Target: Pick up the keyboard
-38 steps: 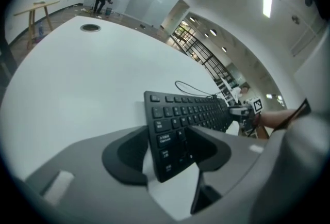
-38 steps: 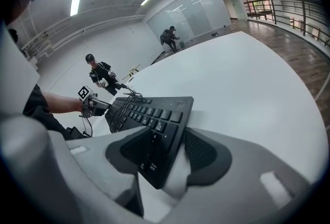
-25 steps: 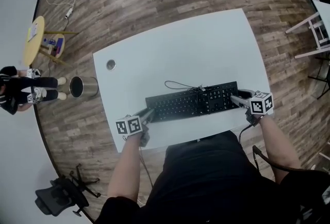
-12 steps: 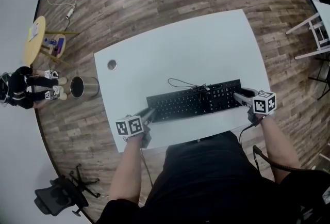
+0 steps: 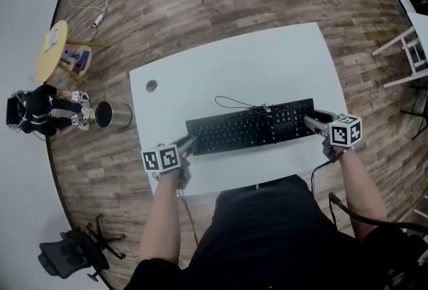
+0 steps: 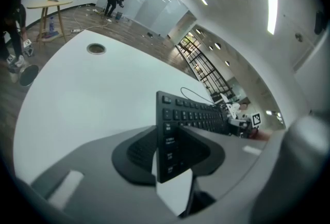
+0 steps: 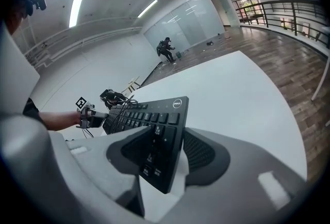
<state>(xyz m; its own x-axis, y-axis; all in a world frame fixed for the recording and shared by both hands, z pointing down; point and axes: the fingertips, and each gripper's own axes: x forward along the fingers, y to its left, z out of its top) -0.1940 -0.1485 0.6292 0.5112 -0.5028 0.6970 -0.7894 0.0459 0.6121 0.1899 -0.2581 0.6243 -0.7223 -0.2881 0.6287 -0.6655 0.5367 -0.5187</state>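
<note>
Keyboard (image 5: 251,127) is clamped at both ends: the left gripper (image 5: 189,144) pinches its left end and the right gripper (image 5: 309,121) its right end. It seems just off the table (image 5: 254,68), roughly level. The pickup looks nearly done, with only more height left to gain.

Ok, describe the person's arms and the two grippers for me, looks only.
The left gripper and right gripper each have grey tongs with dark ribbed pads and carry a white cube printed with black square markers. A thin dark cable runs from each toward the person. The forearms are bare, with no sleeves showing. The person wears a black top.
</note>
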